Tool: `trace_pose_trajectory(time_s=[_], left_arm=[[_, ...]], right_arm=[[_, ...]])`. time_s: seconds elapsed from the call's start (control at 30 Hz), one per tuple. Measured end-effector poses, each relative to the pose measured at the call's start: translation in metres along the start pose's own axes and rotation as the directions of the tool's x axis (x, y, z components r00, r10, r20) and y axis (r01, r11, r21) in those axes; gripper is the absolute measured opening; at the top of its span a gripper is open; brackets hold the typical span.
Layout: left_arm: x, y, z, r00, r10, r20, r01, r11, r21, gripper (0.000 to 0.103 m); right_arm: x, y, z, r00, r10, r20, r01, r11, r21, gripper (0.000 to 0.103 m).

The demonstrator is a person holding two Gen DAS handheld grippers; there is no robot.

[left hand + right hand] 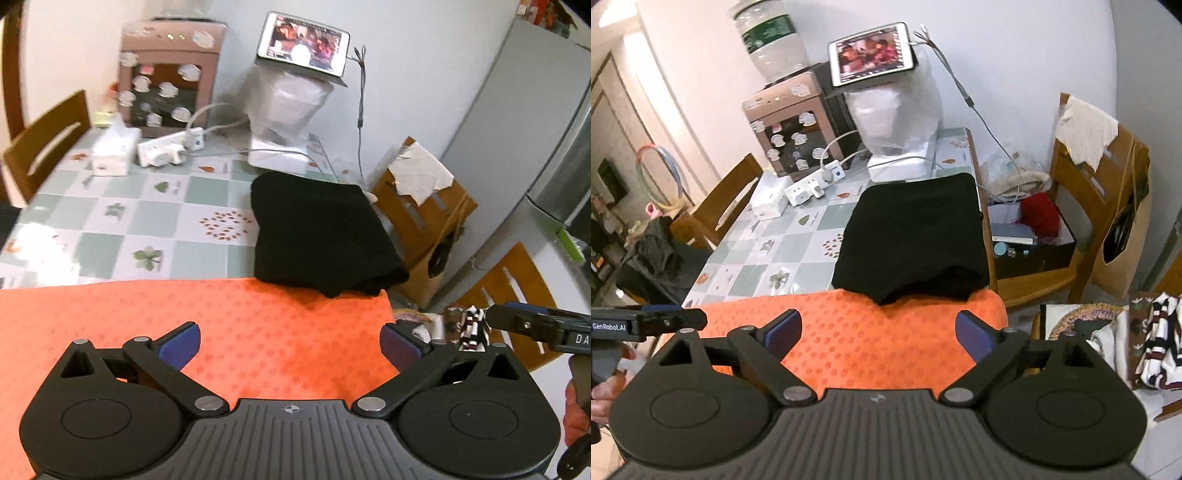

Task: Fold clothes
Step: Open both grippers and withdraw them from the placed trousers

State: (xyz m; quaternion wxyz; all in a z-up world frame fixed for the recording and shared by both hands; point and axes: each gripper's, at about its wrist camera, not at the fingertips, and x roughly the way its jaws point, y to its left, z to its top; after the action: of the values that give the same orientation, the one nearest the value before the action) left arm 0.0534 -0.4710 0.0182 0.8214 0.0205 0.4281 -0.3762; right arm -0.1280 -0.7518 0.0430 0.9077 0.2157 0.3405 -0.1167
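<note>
An orange patterned garment (207, 317) (864, 332) lies flat across the near part of the tiled table. A folded black garment (317, 236) (916, 236) rests beyond it, its near edge overlapping the orange cloth. My left gripper (290, 341) hovers above the orange garment, blue pads wide apart, nothing between them. My right gripper (879, 332) hangs over the same cloth near its right edge, open and empty too. Each gripper shows at the side of the other's view.
At the table's far end stand a brown appliance (170, 74), a tissue box (110, 147), a power strip (166, 147) and a wrapped white object with a tablet (304, 44) on top. Wooden chairs (1100, 192) flank the table. A striped cloth (1156, 339) lies on the right.
</note>
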Motion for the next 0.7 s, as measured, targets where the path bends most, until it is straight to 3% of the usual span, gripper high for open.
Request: trace_pose_trajectory(time_s=[0.13,0.43,0.7], left_arm=[[-0.021,-0.012,-0.026,0.995,0.091,0.027,-0.091,0.996,-0.005,0.103],[-0.036,-0.032,-0.092,0.980,0.194,0.030,-0.193,0.980,-0.036,0.103],[-0.027,-0.053,-0.137,0.966,0.250,0.066,-0.254,0.965,0.059,0.103]], right_arm=[[-0.018,0.012,-0.016,1.000,-0.002,0.027,0.004,0.999,-0.050,0.099],[-0.034,0.024,-0.070,0.999,-0.011,0.052,0.017,0.994,-0.108,0.103],[-0.029,0.032,-0.121,0.995,-0.091,0.044,0.096,0.986,-0.135,0.103]])
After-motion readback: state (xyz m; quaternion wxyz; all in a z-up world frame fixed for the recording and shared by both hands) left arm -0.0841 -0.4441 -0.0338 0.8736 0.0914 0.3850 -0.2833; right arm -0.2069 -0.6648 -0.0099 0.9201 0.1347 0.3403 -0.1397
